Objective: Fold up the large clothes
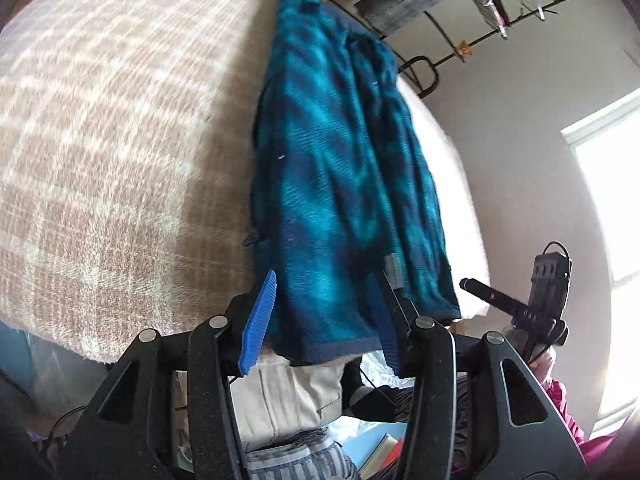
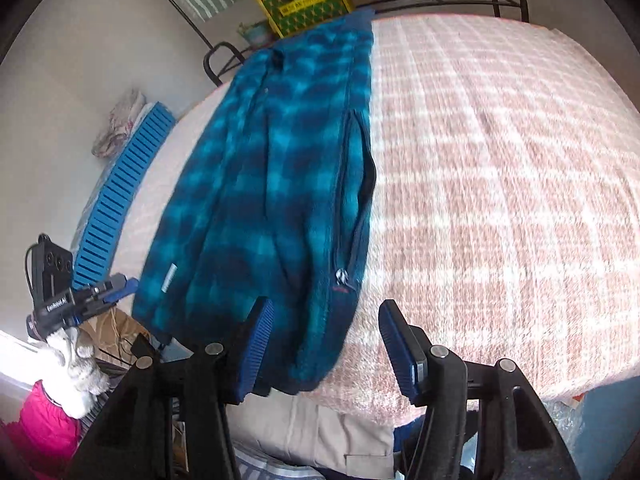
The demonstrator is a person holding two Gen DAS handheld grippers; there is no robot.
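Fleece jacket point(image 2: 272, 184) shows a small, unreadable label point(image 2: 170, 276) near open right tongs point(image 2: 326, 344).

Only "GenRobot.AI" reads, on the other tool's camera mount point(image 2: 54, 300).

A home bedroom: a bed point(image 2: 500, 160) under a pink-and-white checked blanket point(image 1: 100, 140), a metal rack point(image 1: 480, 44) with folded cloth beyond its far end, and a bright window point(image 1: 612, 200) beside it.

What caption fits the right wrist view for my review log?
Open right claw poised at the near hem of a blue plaid fleece jacket, folded lengthwise on a pink checked blanket.
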